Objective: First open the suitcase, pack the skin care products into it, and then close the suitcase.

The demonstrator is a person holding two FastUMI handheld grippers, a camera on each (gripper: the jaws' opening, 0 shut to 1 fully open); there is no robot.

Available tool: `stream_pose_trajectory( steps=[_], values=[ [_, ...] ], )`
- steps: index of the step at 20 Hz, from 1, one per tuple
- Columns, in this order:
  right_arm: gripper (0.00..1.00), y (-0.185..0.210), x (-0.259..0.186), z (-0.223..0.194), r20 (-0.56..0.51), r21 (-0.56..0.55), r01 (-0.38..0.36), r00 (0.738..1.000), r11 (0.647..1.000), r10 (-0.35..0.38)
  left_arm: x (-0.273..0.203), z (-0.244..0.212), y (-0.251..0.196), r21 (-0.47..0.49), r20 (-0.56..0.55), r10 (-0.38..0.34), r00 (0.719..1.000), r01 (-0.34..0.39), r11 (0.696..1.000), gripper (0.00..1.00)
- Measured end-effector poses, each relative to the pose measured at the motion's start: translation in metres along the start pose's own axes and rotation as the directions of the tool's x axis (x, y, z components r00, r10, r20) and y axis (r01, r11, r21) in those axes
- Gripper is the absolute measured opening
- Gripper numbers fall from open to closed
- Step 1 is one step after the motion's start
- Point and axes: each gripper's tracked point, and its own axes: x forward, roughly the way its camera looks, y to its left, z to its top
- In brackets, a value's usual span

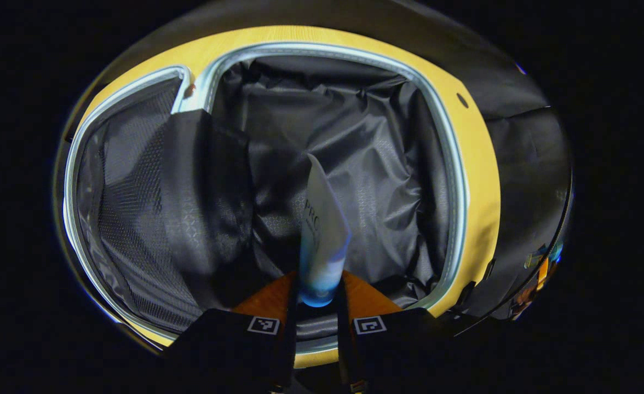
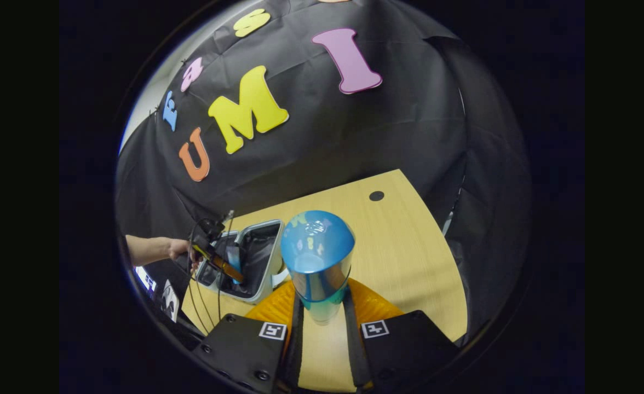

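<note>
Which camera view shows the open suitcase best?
The left gripper view: the suitcase lies open close below, showing its lining and zipper rim, with a tube held over it. The right gripper view shows it small and far, partly behind the left gripper.

A crinkled, faintly glossy black fabric lining (image 1: 355, 142) is seen at the frame's centre, with a matt mesh panel (image 1: 130, 219) at left. A smooth plastic tube (image 1: 322, 230) is shown below centre; a glossy translucent bottle (image 2: 316, 257) and matt wood-grain table (image 2: 404, 257) are seen at lower centre
</note>
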Motion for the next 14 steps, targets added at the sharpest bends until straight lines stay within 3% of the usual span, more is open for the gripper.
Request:
stream_pose_trajectory(
  steps=[7,14],
  values=[
    [0.30,0.003,-0.011,-0.007,0.009,0.026,0.009,1.000,1.000,-0.009,0.011,0.004,0.006,-0.017,-0.088,0.069,0.994,-0.070,0.997,0.35],
    [0.33,0.016,-0.008,-0.002,0.008,-0.019,-0.010,1.000,1.000,0.010,0.014,0.005,0.003,-0.032,-0.079,0.083,0.993,-0.086,0.996,0.45]
  ],
)
